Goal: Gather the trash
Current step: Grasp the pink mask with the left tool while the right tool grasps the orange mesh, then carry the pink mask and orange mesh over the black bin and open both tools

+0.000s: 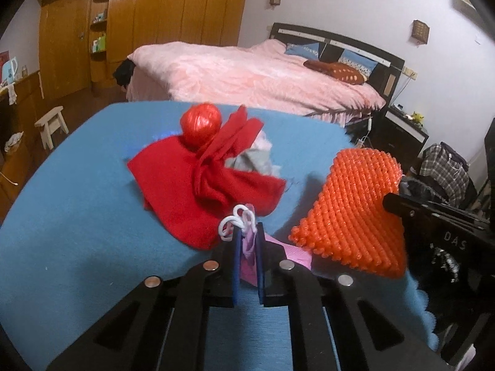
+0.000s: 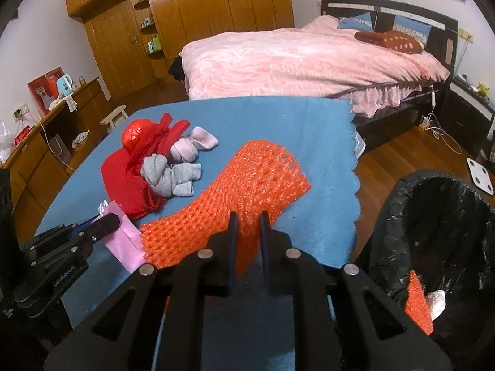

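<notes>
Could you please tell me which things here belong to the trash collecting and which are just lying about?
Job:
- orange foam net, in the right claw
- pink paper bag, in the left claw
- black-lined bin

Lying about:
- red cloth
- red ball
- grey socks
- pink socks

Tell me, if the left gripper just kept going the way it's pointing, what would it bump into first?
Probably the red cloth. The left gripper, shut on a pink paper bag, points across the blue table cover toward that pile. Depth is hard to judge, so it might pass just above.
</notes>
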`<control>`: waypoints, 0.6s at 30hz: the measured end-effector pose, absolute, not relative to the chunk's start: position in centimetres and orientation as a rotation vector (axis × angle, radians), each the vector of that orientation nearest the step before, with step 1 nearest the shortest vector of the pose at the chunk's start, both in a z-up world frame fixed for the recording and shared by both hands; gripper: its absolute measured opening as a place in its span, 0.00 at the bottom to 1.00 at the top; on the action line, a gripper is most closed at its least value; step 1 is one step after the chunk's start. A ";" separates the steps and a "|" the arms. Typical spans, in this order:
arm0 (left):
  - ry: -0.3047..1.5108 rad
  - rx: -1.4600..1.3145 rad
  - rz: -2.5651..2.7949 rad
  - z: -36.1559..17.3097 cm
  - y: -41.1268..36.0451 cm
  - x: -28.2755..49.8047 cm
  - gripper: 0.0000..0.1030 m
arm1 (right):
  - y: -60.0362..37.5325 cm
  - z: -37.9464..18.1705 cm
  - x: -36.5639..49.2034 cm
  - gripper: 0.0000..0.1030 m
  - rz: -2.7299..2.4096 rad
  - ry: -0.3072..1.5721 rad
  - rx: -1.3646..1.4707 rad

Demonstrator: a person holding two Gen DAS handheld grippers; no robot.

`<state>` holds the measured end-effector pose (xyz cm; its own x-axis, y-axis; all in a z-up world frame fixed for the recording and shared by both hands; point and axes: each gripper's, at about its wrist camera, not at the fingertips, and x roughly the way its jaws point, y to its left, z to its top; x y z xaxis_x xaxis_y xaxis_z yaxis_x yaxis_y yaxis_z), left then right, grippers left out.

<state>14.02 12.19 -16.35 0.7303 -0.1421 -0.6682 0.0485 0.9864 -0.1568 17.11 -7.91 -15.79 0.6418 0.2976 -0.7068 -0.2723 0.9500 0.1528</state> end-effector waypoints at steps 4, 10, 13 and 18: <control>0.721 -0.115 -0.105 -15.0 11.8 13.9 0.08 | -8.3 -14.9 16.7 0.13 0.323 0.794 0.037; 0.690 -0.092 -0.095 -13.6 11.4 13.8 0.08 | -9.4 -13.3 16.1 0.13 0.316 0.755 0.046; 0.678 -0.087 -0.093 -12.9 11.1 13.8 0.08 | -10.1 -12.5 15.7 0.13 0.306 0.735 0.051; 0.654 -0.070 -0.105 -11.5 10.0 13.9 0.08 | -11.8 -10.8 15.1 0.13 0.284 0.697 0.062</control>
